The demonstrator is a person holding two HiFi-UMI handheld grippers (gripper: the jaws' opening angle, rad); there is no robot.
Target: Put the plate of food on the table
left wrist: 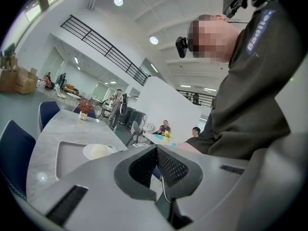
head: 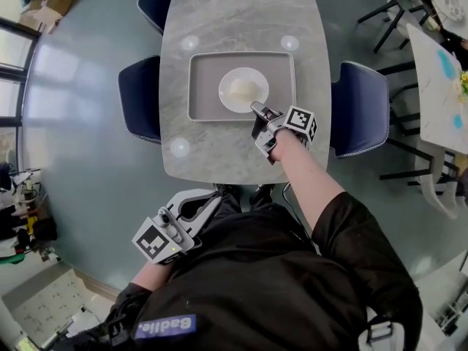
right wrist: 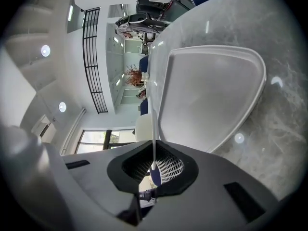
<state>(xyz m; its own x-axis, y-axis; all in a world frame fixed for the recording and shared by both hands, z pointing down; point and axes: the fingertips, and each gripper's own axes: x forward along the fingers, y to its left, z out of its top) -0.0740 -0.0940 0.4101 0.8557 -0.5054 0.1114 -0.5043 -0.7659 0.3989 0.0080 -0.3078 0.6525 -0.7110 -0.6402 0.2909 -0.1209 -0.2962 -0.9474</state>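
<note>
One plate (head: 227, 93) — rim in hand-held gripper (head: 256, 107)

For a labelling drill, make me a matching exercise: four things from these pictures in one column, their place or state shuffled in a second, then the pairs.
1 plate of food
2 tray
3 left tongs
4 chair

A dark blue, beside the table
B gripped at its rim by the right tongs
C lying flat on the table
D shut, empty, held off the table

Pairs: 1-B, 2-C, 3-D, 4-A
</note>
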